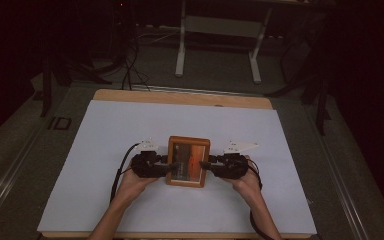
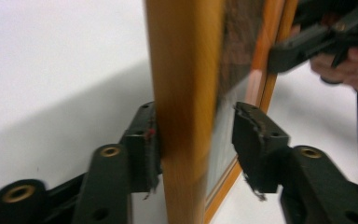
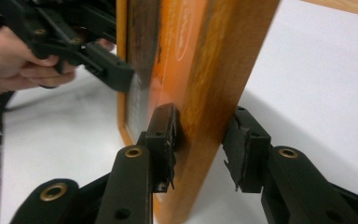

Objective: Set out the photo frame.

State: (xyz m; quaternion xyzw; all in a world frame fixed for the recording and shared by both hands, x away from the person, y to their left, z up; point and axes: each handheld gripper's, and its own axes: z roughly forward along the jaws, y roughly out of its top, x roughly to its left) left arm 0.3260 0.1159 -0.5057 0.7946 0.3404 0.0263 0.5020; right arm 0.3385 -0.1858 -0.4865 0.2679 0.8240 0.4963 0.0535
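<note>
From above the person's side, the high view looks forward and down across the table point(image 1: 105, 150). Each gripper view sits close behind its own jaws, facing inward at opposite edges of one frame point(image 1: 188, 161), the opposite gripper beyond.

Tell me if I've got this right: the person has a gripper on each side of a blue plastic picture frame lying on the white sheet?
Not quite: the picture frame is wooden, orange-brown, not blue plastic, as the high view shows. The rest holds: the left gripper and right gripper meet its opposite sides, on the white sheet.
</note>
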